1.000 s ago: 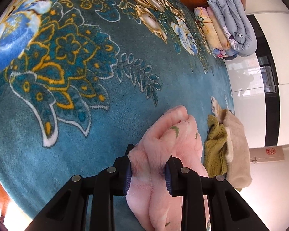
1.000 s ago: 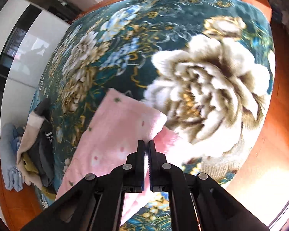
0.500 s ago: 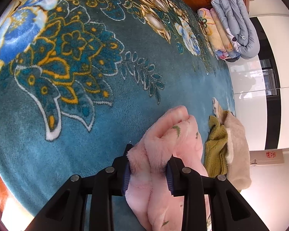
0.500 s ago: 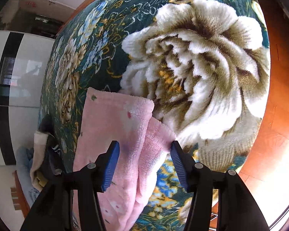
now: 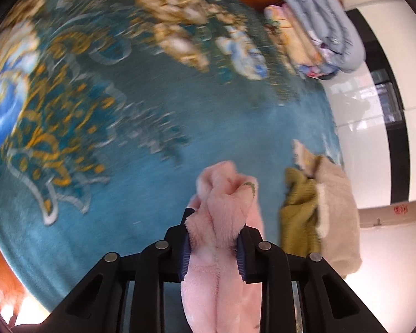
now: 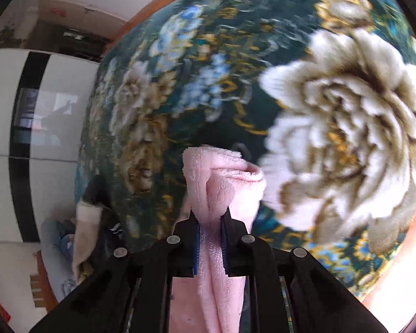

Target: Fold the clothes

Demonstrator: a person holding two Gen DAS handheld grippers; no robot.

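1. Fleecy garment (image 5: pixel 224 222): pale pink, with a small green mark near its top fold
2. Blanket (image 5: pixel 119 127) on the bed: teal ground, gold scrollwork, blue and cream flowers; in the right wrist view a large cream-and-brown peony (image 6: pixel 344 127)
3. Clothes pile (image 5: pixel 319 213) at the bed's edge: olive-green knit beside a beige fleece piece
4. Folded quilts (image 5: pixel 321 25) at the far corner: grey-blue on top, yellow floral below
5. Jaws: black with blue pads (image 5: pixel 185 252)

Red marks on wall sign (image 5: pixel 400 209), perhaps characters, unreadable
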